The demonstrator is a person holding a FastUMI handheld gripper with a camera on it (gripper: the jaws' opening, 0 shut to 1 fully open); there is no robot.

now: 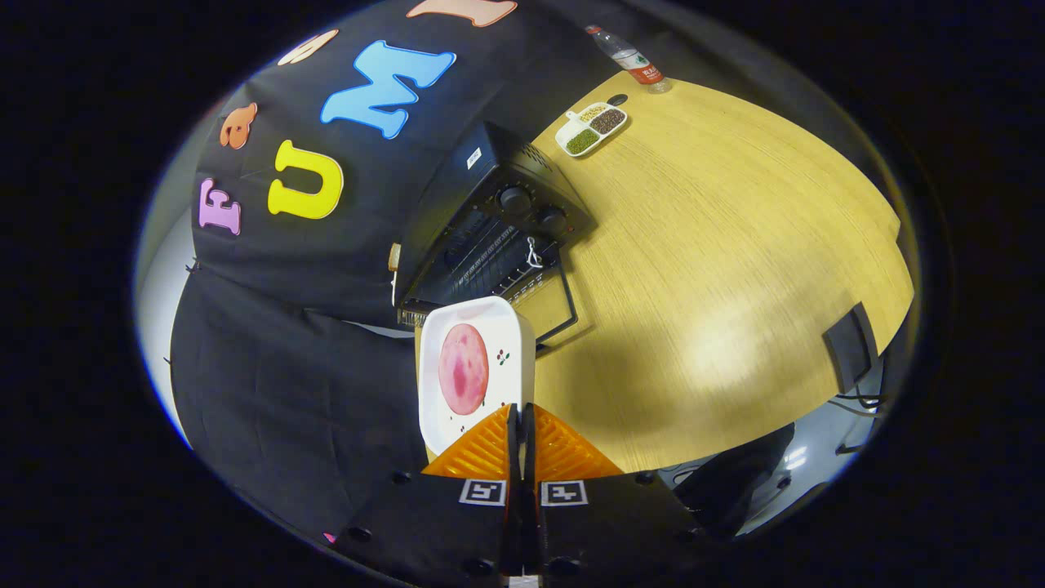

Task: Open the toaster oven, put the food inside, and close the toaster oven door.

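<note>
Plate (476,371) bearing a pink round of food (463,368), pinched at its near rim by the closed gripper (522,418), held just before the open oven (498,224); beyond, on the table (718,269), a dish (592,128) and bottle (630,59).

White rectangular plate (478,371) with rounded corners, carrying round pink slice of food (464,368) (ham or similar, cannot tell which), pinched at near edge between closed fingers (521,420), held edge-up in the air. Just beyond plate: black toaster oven (498,216) on wooden worktop (718,269), door (549,304) dropped open toward plate, wire rack visible inside, two round knobs on control panel.
</note>
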